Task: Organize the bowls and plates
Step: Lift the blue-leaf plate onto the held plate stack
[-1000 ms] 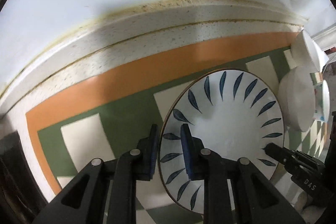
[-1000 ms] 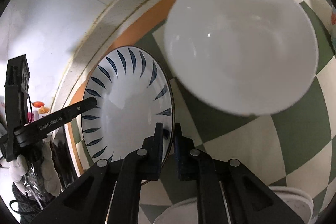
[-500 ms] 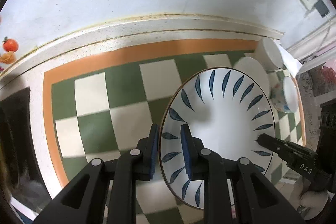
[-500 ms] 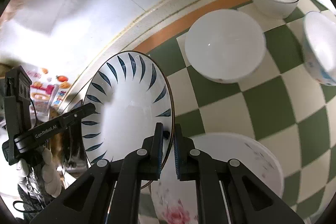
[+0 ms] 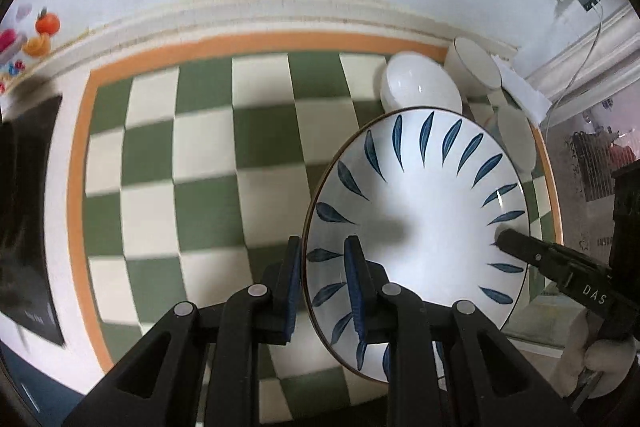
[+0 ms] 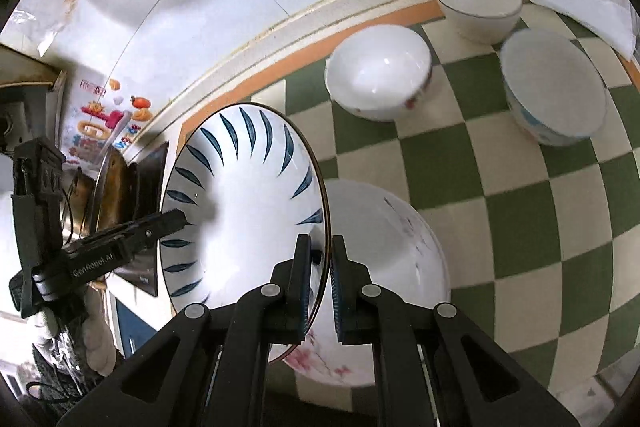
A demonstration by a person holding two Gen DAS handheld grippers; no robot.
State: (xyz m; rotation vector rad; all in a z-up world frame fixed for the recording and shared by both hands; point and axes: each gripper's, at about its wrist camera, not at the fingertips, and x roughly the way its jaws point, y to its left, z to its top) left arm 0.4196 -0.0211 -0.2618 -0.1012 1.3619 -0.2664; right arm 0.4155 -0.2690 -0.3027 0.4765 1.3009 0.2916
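Holding leaf-pattern plate (image 5: 420,227) clear of the checkered counter (image 5: 208,155), left hand-held gripper (image 5: 322,283) and right hand-held gripper (image 6: 320,279) clamped on opposite rims. Risk: uneven motion twists it free onto floral plate (image 6: 384,247).

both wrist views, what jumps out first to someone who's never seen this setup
The white plate with blue leaf marks stands out first: it is held off the green and cream checkered cloth, with the left gripper and right gripper each clamped on its rim from opposite sides. Behind it, three white bowls cluster near the wall, and a flowered plate lies below.
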